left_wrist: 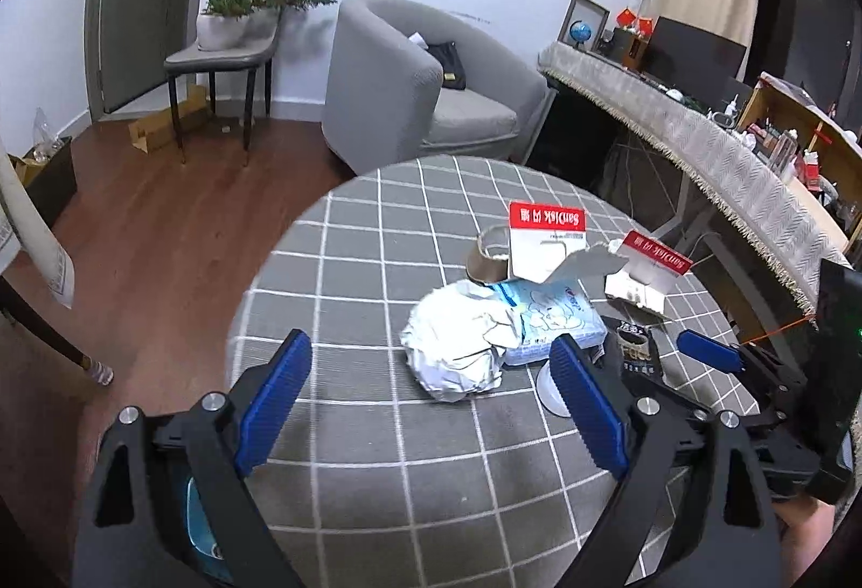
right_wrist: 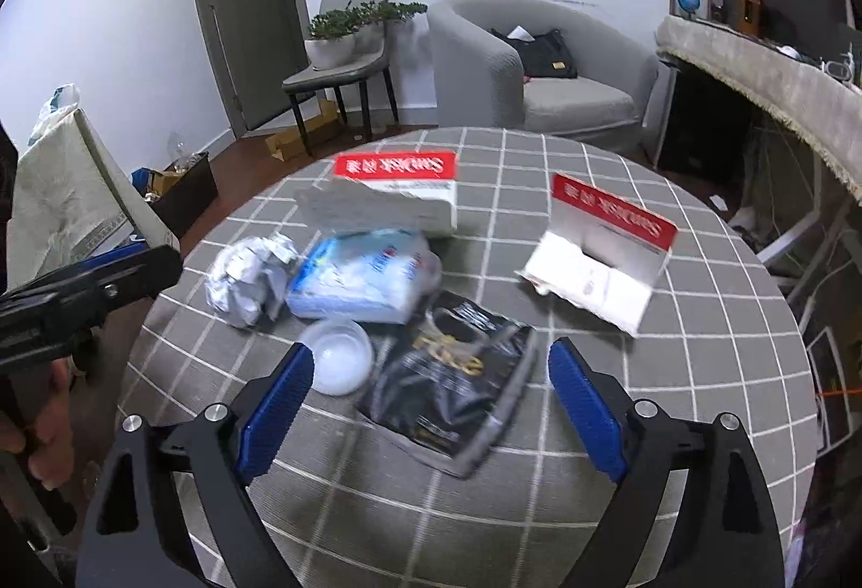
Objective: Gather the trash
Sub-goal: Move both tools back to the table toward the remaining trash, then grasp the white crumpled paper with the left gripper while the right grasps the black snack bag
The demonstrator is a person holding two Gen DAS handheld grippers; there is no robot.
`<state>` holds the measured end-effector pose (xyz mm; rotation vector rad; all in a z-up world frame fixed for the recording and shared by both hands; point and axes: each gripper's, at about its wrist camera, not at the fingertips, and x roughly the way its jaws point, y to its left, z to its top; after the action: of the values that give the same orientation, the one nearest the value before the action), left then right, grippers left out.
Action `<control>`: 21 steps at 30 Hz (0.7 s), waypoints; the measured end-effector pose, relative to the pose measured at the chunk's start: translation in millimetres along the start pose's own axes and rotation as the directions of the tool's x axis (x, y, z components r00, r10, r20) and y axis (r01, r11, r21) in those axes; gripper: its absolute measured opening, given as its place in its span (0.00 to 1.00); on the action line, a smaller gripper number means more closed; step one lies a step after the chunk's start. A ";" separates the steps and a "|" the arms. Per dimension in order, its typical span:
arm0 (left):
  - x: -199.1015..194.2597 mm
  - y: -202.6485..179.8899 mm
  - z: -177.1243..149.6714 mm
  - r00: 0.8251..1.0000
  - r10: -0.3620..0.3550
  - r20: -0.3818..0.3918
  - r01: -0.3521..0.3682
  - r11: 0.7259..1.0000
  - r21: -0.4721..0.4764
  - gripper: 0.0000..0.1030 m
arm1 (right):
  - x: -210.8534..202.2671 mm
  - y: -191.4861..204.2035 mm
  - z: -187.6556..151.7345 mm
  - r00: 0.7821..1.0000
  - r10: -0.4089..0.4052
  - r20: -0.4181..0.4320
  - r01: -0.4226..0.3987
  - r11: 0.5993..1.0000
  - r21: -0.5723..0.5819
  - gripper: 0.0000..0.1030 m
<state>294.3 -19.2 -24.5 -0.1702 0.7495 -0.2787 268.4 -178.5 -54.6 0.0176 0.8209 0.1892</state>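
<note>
On round counter (left_wrist: 345, 265), grey check cloth, trash heaped at centre. Crumpled foil ball (left_wrist: 458, 345) nearest left tool (left_wrist: 431, 394), touching blue tissue pack (left_wrist: 555, 324) on its right. Behind those, tape roll (left_wrist: 487, 259) and red-and-white card box (left_wrist: 544, 232), torn open; second such box (left_wrist: 646, 270) further right. Clear lid (right_wrist: 336, 354) lying just in front of tissue pack, beside black foil pouch (right_wrist: 452, 383).

Left tool spread wide, nothing between blue pads (left_wrist: 275, 394), hovering over bare cloth short of foil ball, not touching it. Right tool (right_wrist: 431, 399) likewise spread wide, empty, angled down over black pouch, which sits between pads in view without contact; whether tips touch cloth cannot be told. Right tool's pad also showing at right edge of left view, near pouch.

Beyond counter: grey armchair (left_wrist: 409, 76), chair with potted plant (left_wrist: 237, 17), door (right_wrist: 237, 6), long cloth-covered desk (left_wrist: 700, 141) along right.
</note>
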 end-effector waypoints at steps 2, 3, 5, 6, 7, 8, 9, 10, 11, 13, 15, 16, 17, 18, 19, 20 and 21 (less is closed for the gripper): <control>7.6 -3.8 -1.4 1.000 0.000 -0.008 0.000 1.000 -0.005 0.89 | 0.1 -3.5 -0.4 1.000 0.008 -0.007 -0.008 1.000 0.004 0.88; 12.5 -5.3 -1.8 1.000 0.003 -0.014 -0.003 1.000 -0.010 0.88 | -0.1 -4.5 -0.7 1.000 0.009 -0.009 -0.009 1.000 0.004 0.89; 20.1 -7.2 -1.6 1.000 0.011 -0.025 -0.011 1.000 -0.014 0.87 | 0.0 -9.0 -3.5 1.000 0.012 -0.017 -0.012 1.000 0.011 0.90; 24.7 -7.6 -1.0 0.999 0.016 -0.031 -0.017 1.000 -0.017 0.86 | 0.2 -12.1 -3.8 1.000 0.017 -0.020 -0.017 1.000 0.015 0.90; 28.0 -8.2 -1.0 0.999 0.019 -0.035 -0.020 1.000 -0.019 0.85 | 0.4 -14.1 -4.0 0.999 0.025 -0.022 -0.024 0.999 0.021 0.90; 32.2 -8.5 -0.6 0.999 0.022 -0.042 -0.023 0.999 -0.023 0.83 | 2.1 -16.1 -2.7 0.999 0.031 -0.025 -0.030 0.999 0.027 0.90; 34.5 -8.3 0.0 0.999 0.022 -0.045 -0.023 0.999 -0.025 0.81 | 3.6 -18.5 -1.5 0.999 0.036 -0.029 -0.036 0.999 0.031 0.90; 37.1 -8.0 0.8 0.999 0.022 -0.048 -0.023 0.999 -0.027 0.79 | 4.4 -19.9 -0.6 0.999 0.042 -0.033 -0.041 0.999 0.035 0.90; 39.5 -7.9 1.6 0.998 0.021 -0.055 -0.023 0.999 -0.028 0.73 | 4.7 -21.0 0.2 0.998 0.046 -0.036 -0.045 0.998 0.037 0.90; 45.0 -5.5 4.1 0.997 0.013 -0.072 -0.016 0.999 -0.037 0.67 | 5.9 -22.4 3.0 0.998 0.055 -0.042 -0.053 0.998 0.041 0.90; 48.1 -4.0 6.7 0.997 -0.006 -0.074 0.003 0.999 -0.047 0.61 | 7.4 -22.4 7.4 0.997 0.070 -0.043 -0.068 0.996 0.049 0.90; 50.5 -3.8 7.5 0.997 -0.010 -0.079 0.006 0.999 -0.047 0.60 | 8.5 -21.9 9.3 0.996 0.074 -0.043 -0.071 0.996 0.050 0.90; 52.2 -3.7 7.9 0.996 -0.017 -0.085 0.012 0.999 -0.049 0.56 | 10.1 -21.1 10.1 0.996 0.072 -0.047 -0.070 0.996 0.049 0.90; 54.8 -2.6 8.3 0.995 -0.030 -0.094 0.024 0.998 -0.057 0.54 | 12.1 -20.5 11.0 0.996 0.068 -0.054 -0.066 0.997 0.047 0.90; 56.3 -1.6 8.4 0.994 -0.034 -0.100 0.028 0.998 -0.062 0.53 | 14.6 -20.4 12.4 0.996 0.063 -0.061 -0.060 0.997 0.049 0.90; 57.6 -1.2 8.5 0.994 -0.040 -0.103 0.034 0.997 -0.066 0.52 | 15.7 -20.0 13.3 0.996 0.059 -0.064 -0.056 0.997 0.051 0.90; 58.3 0.0 9.2 0.993 -0.049 -0.104 0.041 0.997 -0.071 0.51 | 17.2 -20.2 14.3 0.996 0.052 -0.068 -0.049 0.997 0.051 0.90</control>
<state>341.4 -36.8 -55.6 -0.2396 0.8613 -0.3065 293.5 -194.6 -59.1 0.0790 0.8947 0.2183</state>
